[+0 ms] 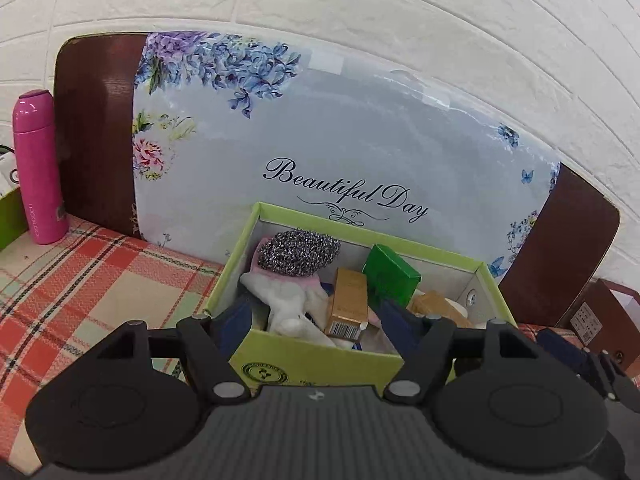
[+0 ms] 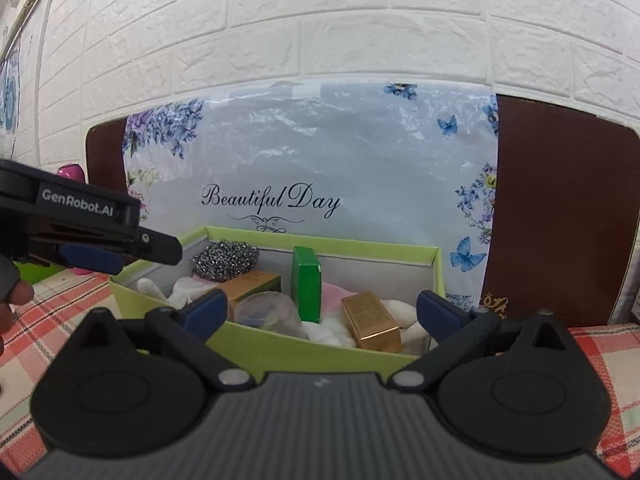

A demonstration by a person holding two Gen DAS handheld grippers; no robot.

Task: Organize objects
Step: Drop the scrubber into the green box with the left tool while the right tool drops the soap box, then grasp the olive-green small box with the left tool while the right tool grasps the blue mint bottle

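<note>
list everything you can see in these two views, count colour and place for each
green box: 1, lime green with pale lining, open, on the cloth before the board
scouring pad: 1, silver, back left of the box
gold cartons: 2, gold, one right front, one left of centre
green carton: 1, green, upright, middle of the box
clear cup: 1, transparent, front of the box
white cloth items: count unclear, white, in the box
pink bottle: 1, pink, far left by the wall
floral board: 1, pale blue and brown, leaning on the wall
tablecloth: 1, red plaid
brick wall: white
left gripper: black, blue pads, open
right gripper: same, open
</note>
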